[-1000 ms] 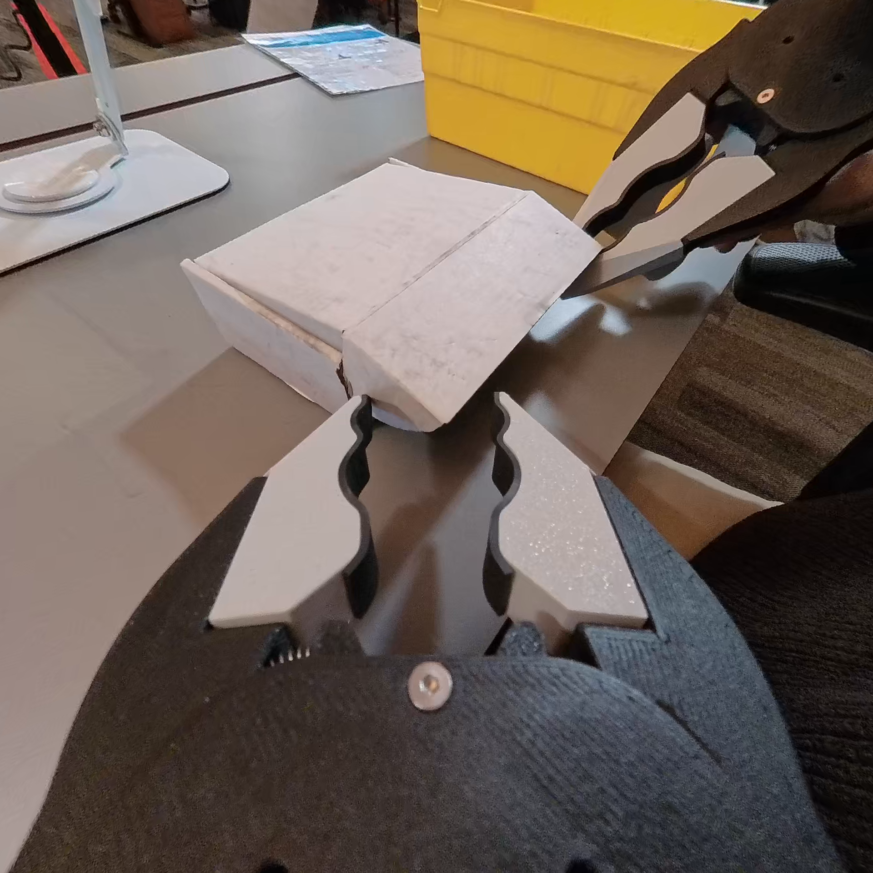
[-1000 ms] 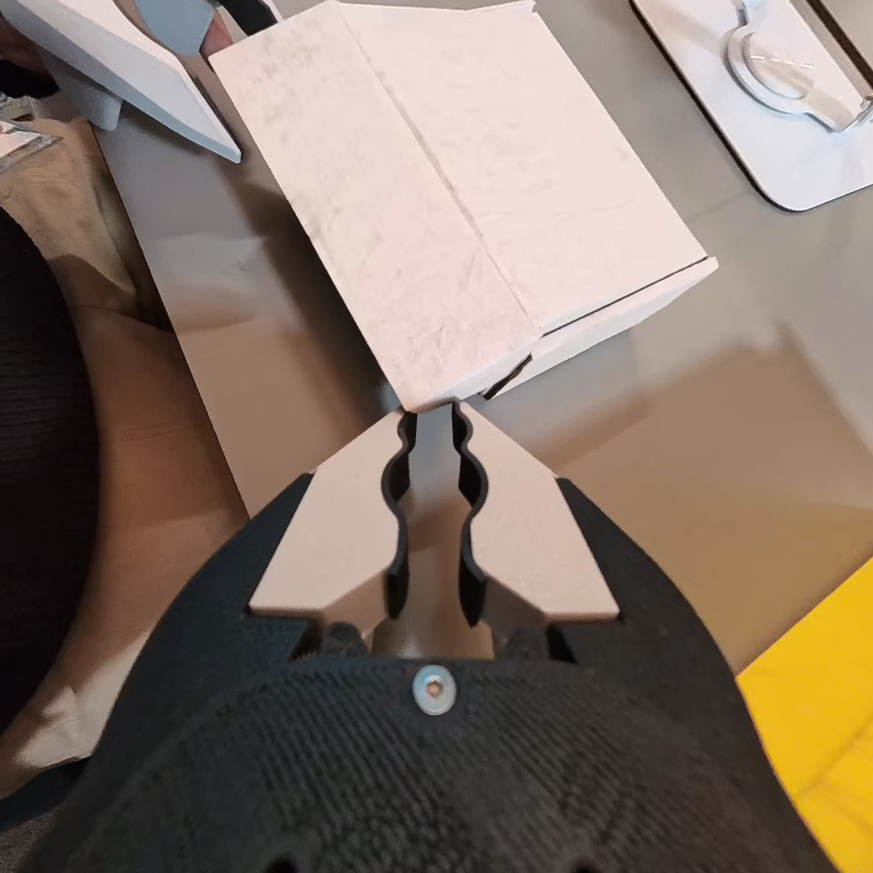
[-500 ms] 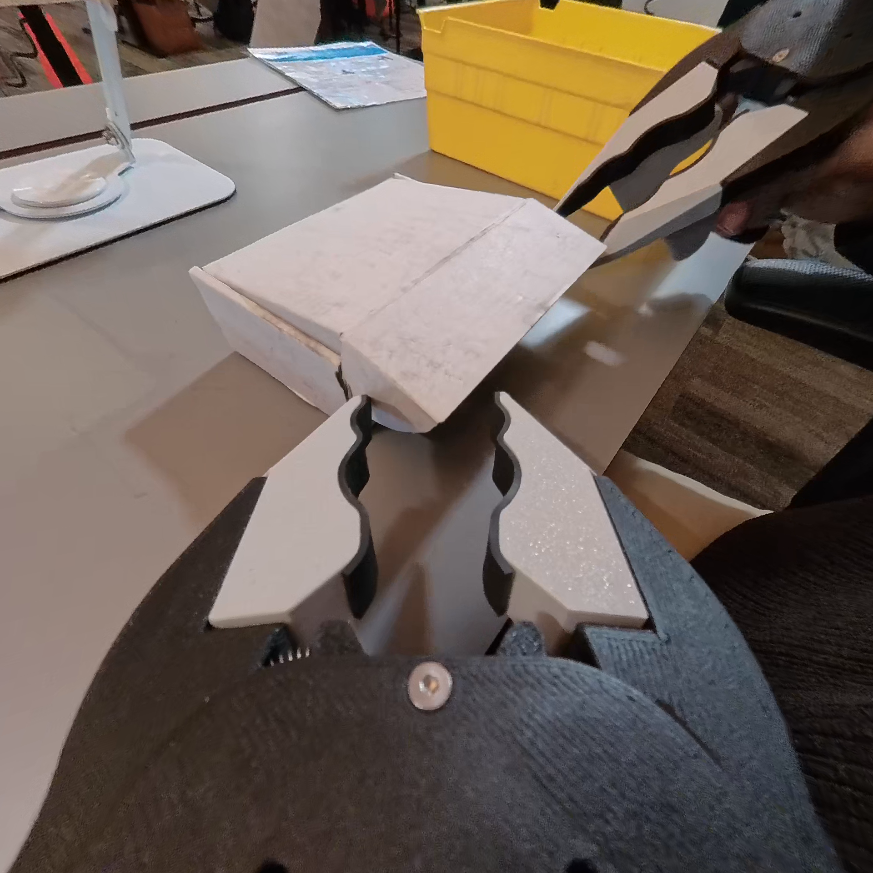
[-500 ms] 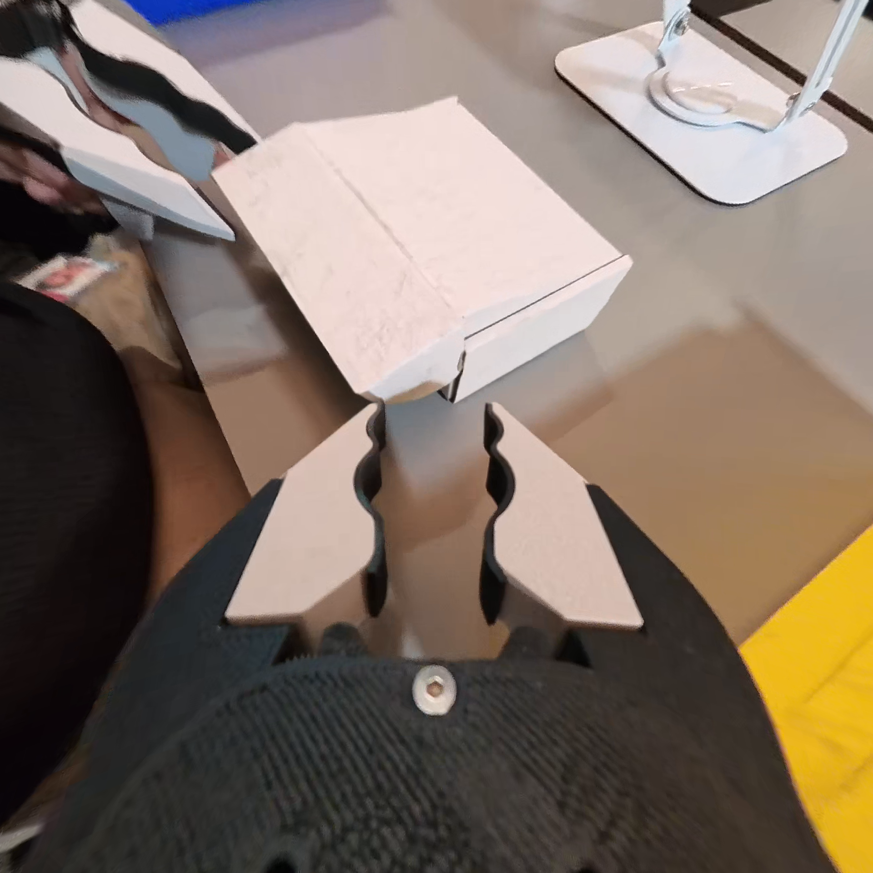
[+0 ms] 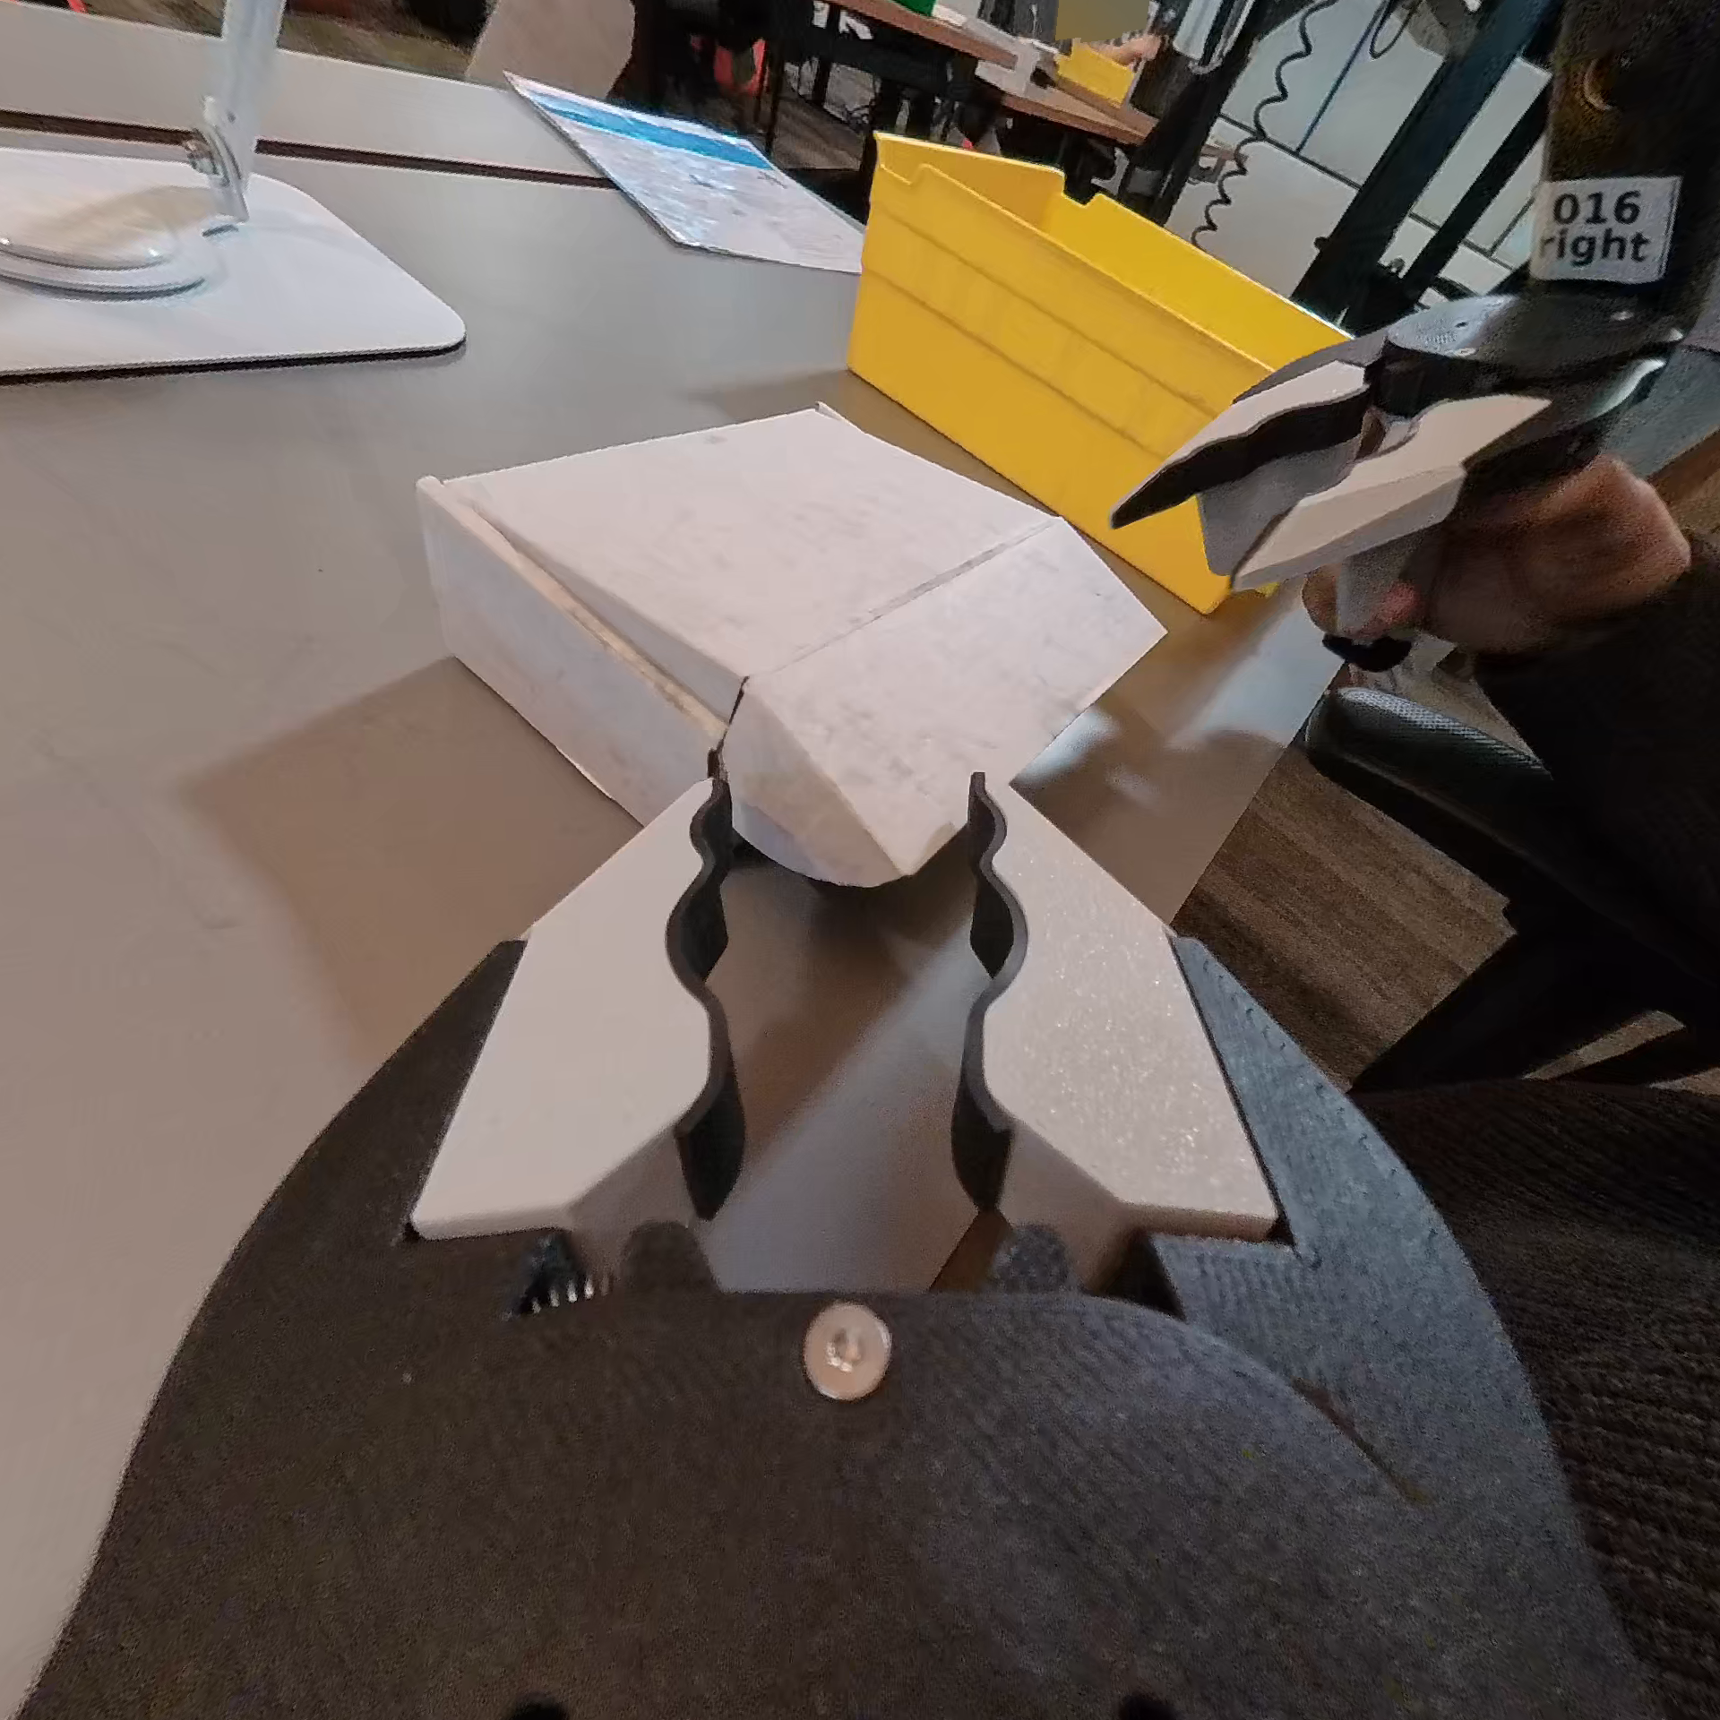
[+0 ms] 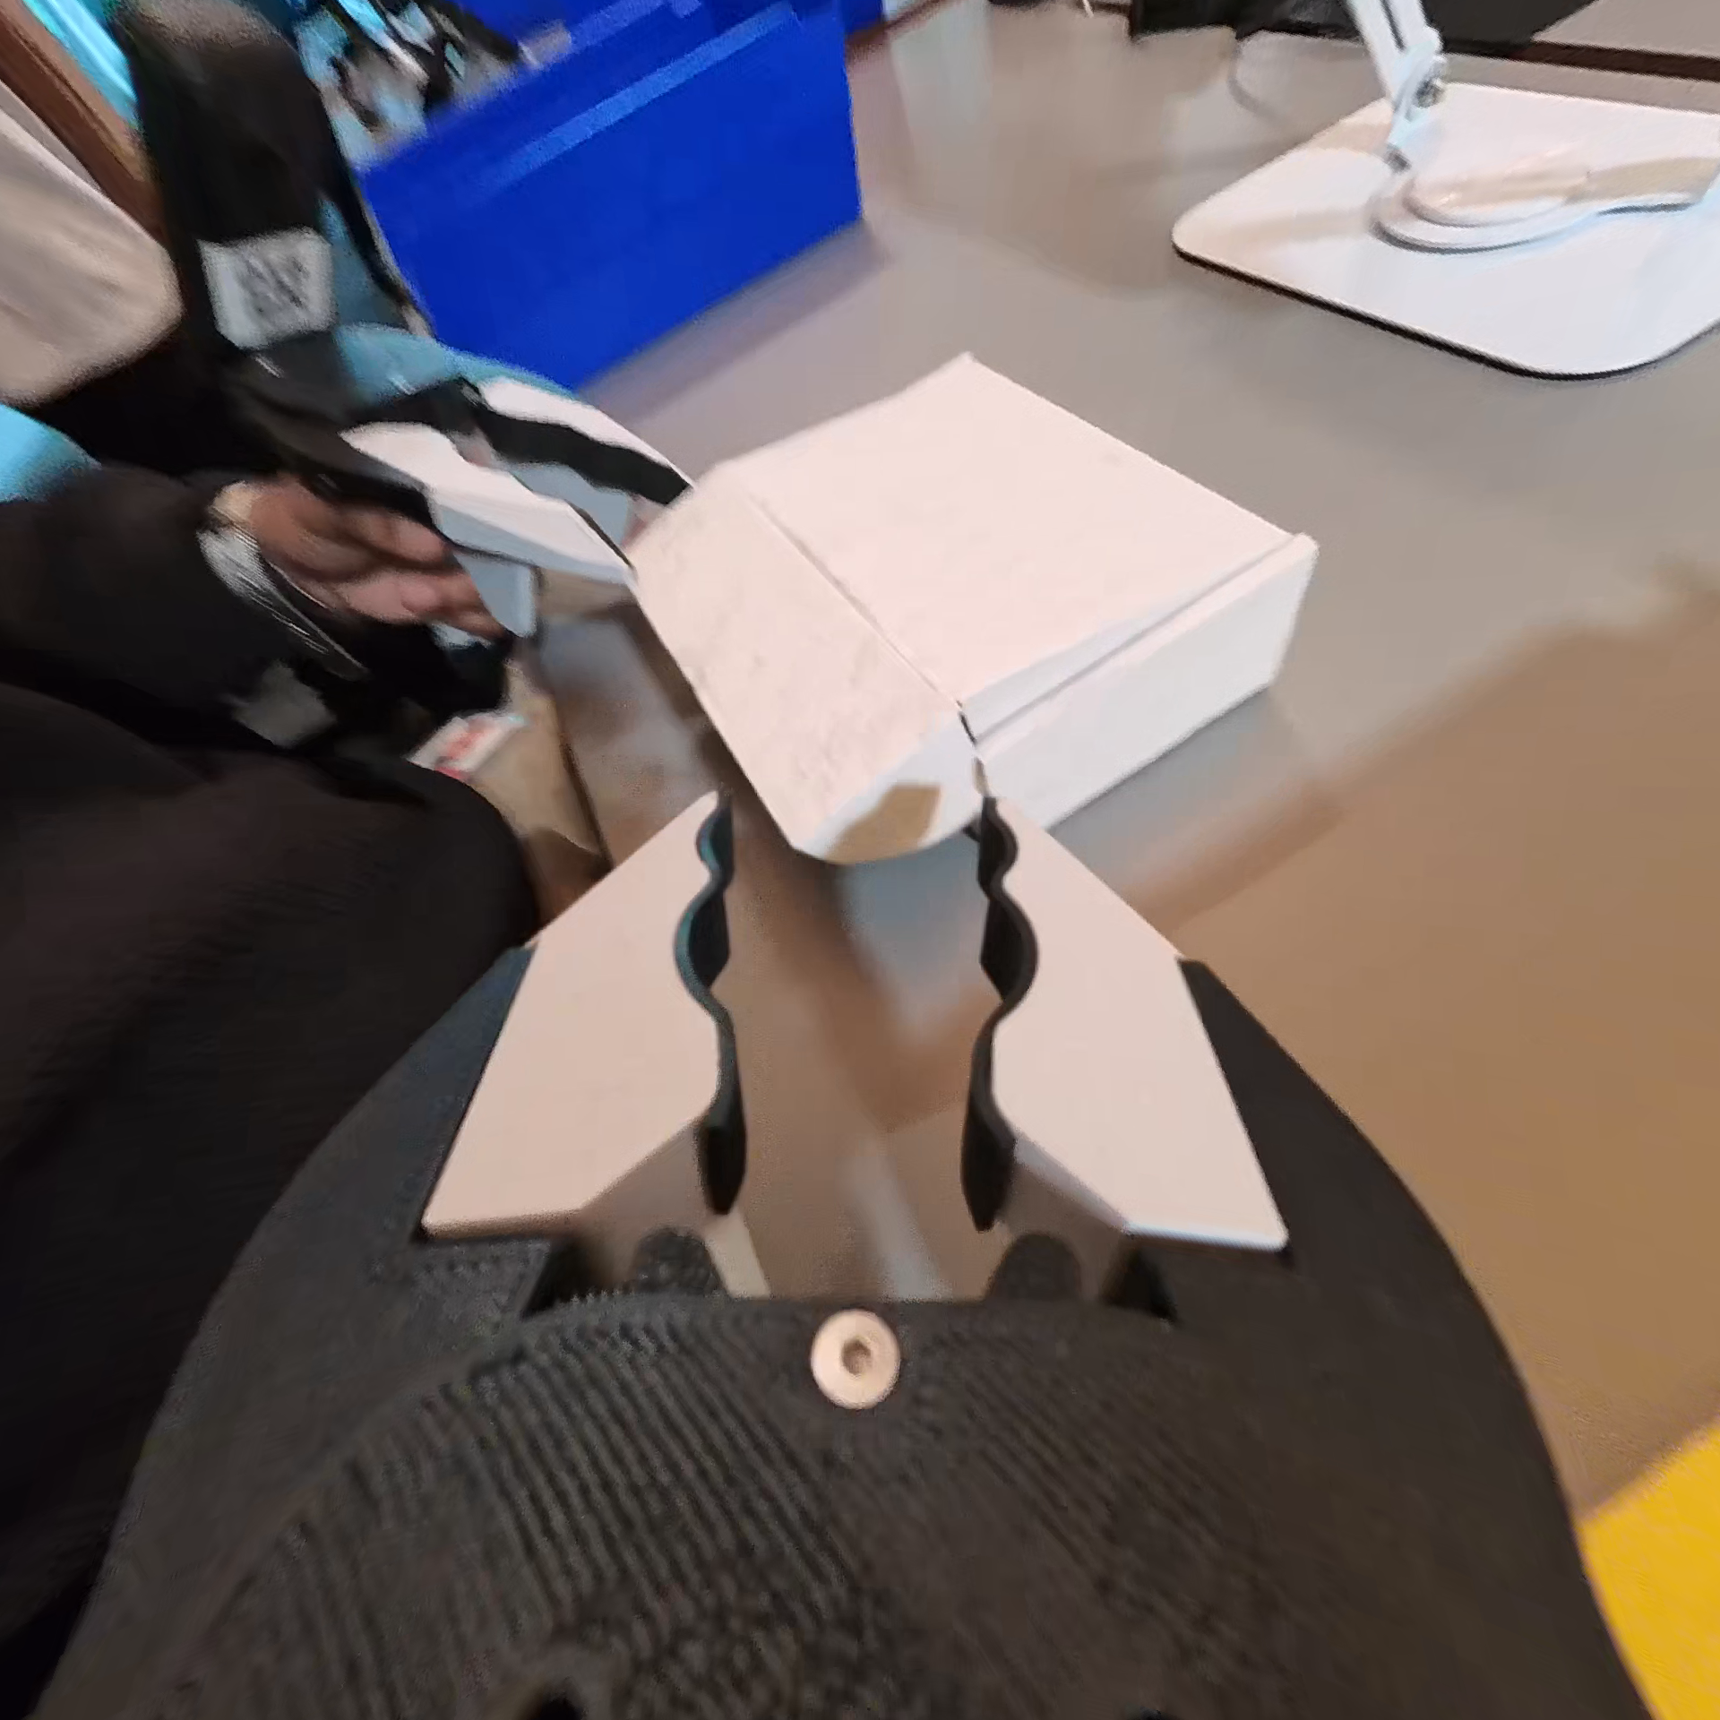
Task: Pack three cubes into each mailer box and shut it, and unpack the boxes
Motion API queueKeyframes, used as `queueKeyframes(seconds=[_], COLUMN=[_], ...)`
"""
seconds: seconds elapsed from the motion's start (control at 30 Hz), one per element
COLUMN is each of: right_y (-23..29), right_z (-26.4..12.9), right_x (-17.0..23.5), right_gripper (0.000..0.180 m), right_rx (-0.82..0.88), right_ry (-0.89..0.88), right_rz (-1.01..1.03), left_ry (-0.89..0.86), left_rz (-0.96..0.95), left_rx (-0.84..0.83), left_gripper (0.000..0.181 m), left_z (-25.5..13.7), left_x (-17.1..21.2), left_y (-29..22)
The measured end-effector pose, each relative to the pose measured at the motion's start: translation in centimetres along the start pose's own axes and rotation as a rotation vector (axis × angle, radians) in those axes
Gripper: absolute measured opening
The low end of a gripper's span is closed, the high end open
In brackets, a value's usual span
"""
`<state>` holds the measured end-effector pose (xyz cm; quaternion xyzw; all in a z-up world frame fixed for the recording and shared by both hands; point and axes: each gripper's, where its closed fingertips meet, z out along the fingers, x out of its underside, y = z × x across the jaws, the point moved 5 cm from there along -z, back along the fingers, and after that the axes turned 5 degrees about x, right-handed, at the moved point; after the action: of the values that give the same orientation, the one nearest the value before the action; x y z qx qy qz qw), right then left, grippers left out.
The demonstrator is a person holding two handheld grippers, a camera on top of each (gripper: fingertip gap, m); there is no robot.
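A white mailer box (image 5: 745, 540) lies on the grey table (image 5: 233, 838) with its lid down. Its front flap (image 5: 931, 670) sticks out untucked over the table's near edge. My left gripper (image 5: 847, 800) is open and empty, with the flap's left corner between its fingertips. My right gripper (image 6: 852, 819) is open and empty, with the flap's right corner (image 6: 875, 819) just ahead of its fingertips. In the left wrist view the right gripper (image 5: 1177, 549) hangs in the air to the right of the flap. The left gripper (image 6: 656, 521) shows blurred at the flap's far end. No cubes show.
A yellow bin (image 5: 1052, 307) stands behind the box on the right, and a blue bin (image 6: 633, 186) on the other side. A white stand base (image 5: 233, 279) sits at the back, also in the right wrist view (image 6: 1489, 233). Printed sheets (image 5: 698, 177) lie beyond. A chair (image 5: 1424, 791) is past the table edge. From either gripper's tips it is about 35 cm to the white stand base (image 5: 233, 279).
My right gripper has opened wide and pulled up and back from the flap's right corner. My left gripper has stayed open at the flap's left corner.
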<state>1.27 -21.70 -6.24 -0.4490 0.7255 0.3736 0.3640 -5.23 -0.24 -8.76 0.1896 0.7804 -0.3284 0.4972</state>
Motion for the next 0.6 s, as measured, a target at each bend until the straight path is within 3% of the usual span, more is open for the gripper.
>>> queueKeyframes(seconds=[0.1, 0.6], right_y=[0.6, 0.4], right_z=[0.5, 2.9], right_x=[-0.2, 1.1], right_gripper=[0.056, 0.058], right_rx=[-0.086, -0.047], right_ry=[-0.025, 0.096], right_rz=[0.091, 0.160], left_ry=[0.005, 0.021], left_rz=[-0.008, -0.004], left_rx=[0.006, 0.001], left_gripper=[0.050, 0.049], left_z=[0.2, 0.8], left_x=[0.1, 0.4], left_y=[-0.1, -0.3])
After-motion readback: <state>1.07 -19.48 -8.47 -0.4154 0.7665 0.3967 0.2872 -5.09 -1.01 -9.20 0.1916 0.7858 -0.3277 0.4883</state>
